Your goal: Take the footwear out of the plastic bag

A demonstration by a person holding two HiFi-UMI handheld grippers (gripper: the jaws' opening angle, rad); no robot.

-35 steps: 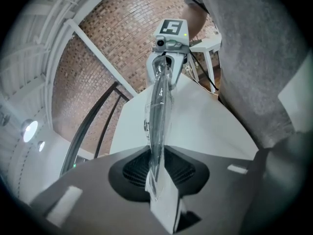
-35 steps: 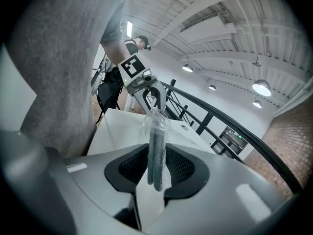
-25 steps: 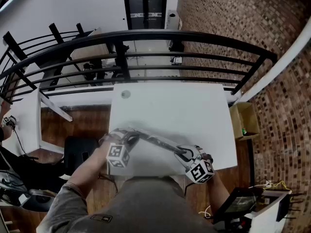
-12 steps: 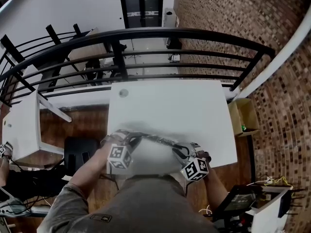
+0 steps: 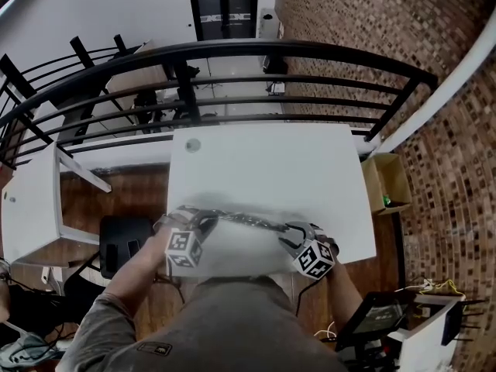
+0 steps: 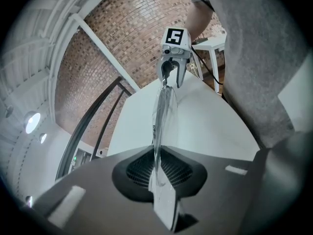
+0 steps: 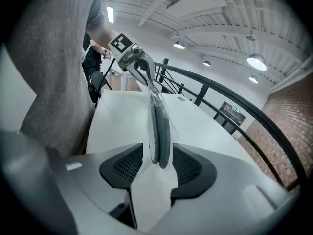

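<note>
Lower now, the right gripper (image 7: 156, 164) has just opened — bagged footwear (image 7: 160, 126) sits loose between its jaws. The left gripper (image 6: 157, 166) pinches the plastic bag (image 6: 161, 106) tight, near the front edge of the table (image 5: 263, 169).

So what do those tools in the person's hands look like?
The left gripper and right gripper look alike: grey bodies, black ribbed pads, a white cube with black square markers. The person wears a grey short-sleeved shirt.
</note>
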